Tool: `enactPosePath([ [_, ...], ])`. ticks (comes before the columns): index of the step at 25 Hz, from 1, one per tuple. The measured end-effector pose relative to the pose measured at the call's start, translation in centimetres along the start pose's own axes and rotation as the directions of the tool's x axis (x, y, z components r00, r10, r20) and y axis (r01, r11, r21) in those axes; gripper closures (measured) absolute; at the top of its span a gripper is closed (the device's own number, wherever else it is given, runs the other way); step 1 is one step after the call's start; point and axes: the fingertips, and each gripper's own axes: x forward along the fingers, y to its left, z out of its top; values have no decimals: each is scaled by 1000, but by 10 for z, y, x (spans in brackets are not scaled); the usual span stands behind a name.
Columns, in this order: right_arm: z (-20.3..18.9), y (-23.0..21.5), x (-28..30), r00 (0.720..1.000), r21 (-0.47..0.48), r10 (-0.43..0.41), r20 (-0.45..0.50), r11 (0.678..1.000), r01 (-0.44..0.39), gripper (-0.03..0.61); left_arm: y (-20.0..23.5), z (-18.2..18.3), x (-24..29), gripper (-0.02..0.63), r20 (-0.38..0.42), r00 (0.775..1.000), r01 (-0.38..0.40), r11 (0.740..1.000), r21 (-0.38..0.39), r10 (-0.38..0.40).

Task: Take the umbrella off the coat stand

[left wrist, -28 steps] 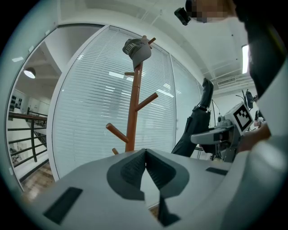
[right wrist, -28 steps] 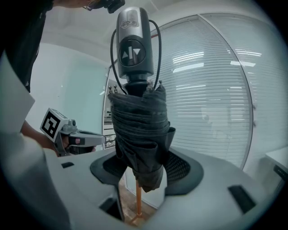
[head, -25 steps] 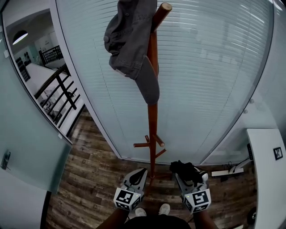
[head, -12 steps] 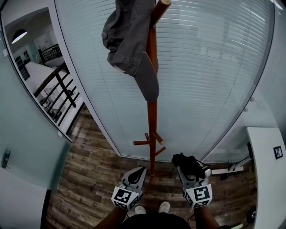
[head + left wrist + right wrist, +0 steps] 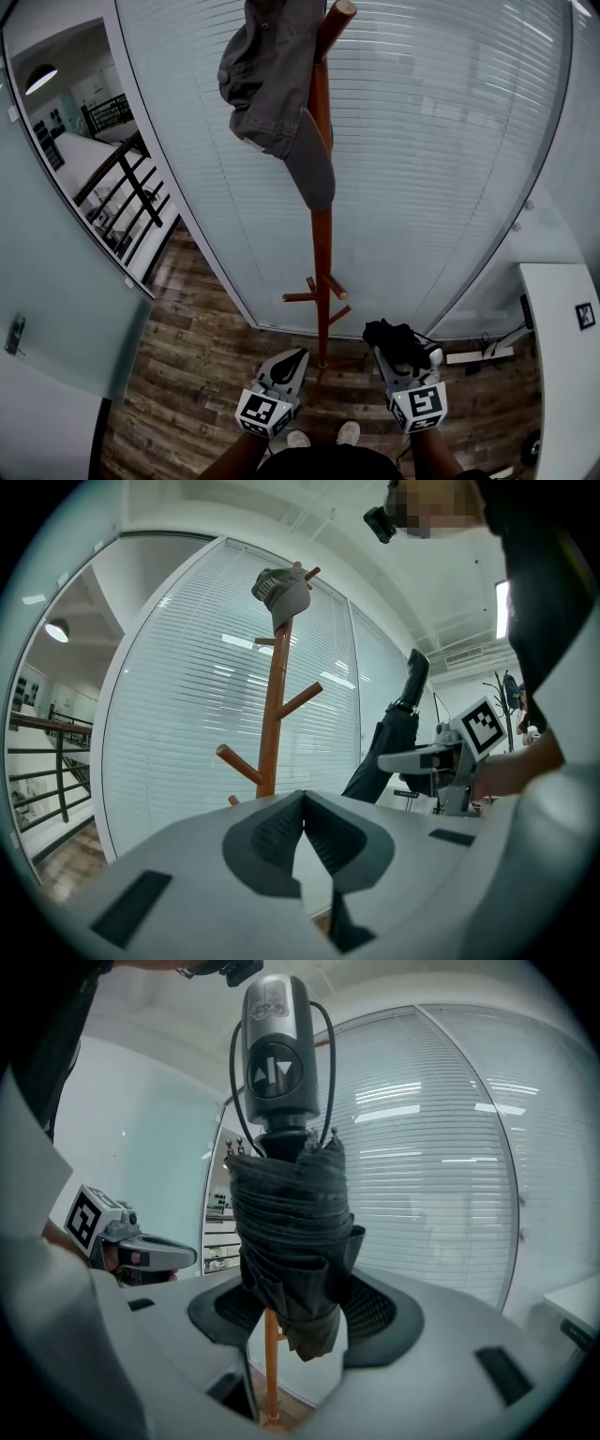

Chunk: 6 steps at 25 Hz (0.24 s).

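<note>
One umbrella (image 5: pixel 286 1241) in right tongs (image 5: pixel 305 1307) | handle button (image 5: pixel 275 1072): right gripper view only, apparently

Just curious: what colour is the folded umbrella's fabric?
The umbrella is dark grey; best seen in the right gripper view.

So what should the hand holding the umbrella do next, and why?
Probably carry the umbrella a little way back from the coat stand. The right gripper has its fingers clamped on it, and it hangs on no peg, so it only needs clearing away.
</note>
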Motion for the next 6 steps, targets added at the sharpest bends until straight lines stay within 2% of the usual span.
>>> enactPosePath([
  [6,0,4,-1,1000,11,1,7,1000,-2,336,2,-7,-8,601,-18,1000,-15,1000,-7,15],
])
